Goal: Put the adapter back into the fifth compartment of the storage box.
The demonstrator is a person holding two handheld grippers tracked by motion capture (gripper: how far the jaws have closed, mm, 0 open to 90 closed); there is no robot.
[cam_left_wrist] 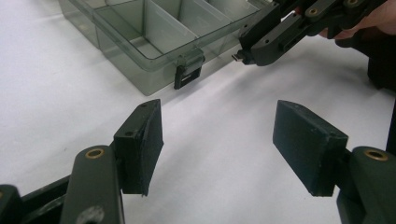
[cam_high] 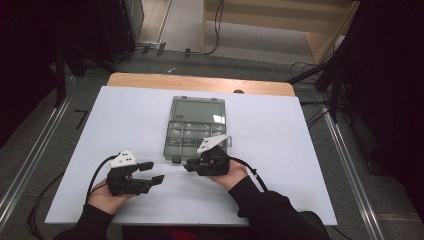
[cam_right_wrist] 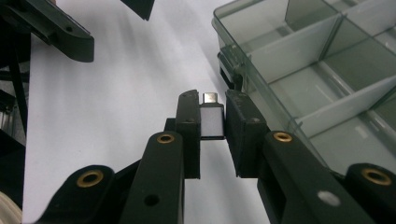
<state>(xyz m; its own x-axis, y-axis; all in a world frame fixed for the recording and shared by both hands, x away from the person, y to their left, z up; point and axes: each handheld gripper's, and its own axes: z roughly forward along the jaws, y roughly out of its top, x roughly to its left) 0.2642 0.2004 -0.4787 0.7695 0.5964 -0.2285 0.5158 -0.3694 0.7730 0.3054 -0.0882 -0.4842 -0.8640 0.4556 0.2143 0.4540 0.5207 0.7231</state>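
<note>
In the high view, a grey transparent compartment box (cam_high: 196,131) lies open at the centre of a white table top (cam_high: 280,165), its lid folded back toward the top of the frame. Two hands come in from the bottom edge. The left gripper (cam_high: 152,173) sits in the lower left of the frame, pointing toward the right, with its two jaws standing apart and nothing between them. The right gripper (cam_high: 189,165) sits just below the box's near edge, at the lower centre, pointing left toward the other gripper.

In the right gripper view, its jaws are closed onto a small white adapter (cam_right_wrist: 213,122) with a metal plug tip at the far end; the pads press on both of its sides. The piece sits at the centre of that frame, above the white table, just left of the box's corner and its dark latch (cam_right_wrist: 232,74). It looks like a USB-type adapter, though the view is too close to be sure.

In the left gripper view, the wide-apart pads (cam_left_wrist: 144,142) fill the lower half, and the right gripper shows at the upper right with the metal tip (cam_left_wrist: 238,57) poking out beside the box's latch. The compartments in view appear empty.
</note>
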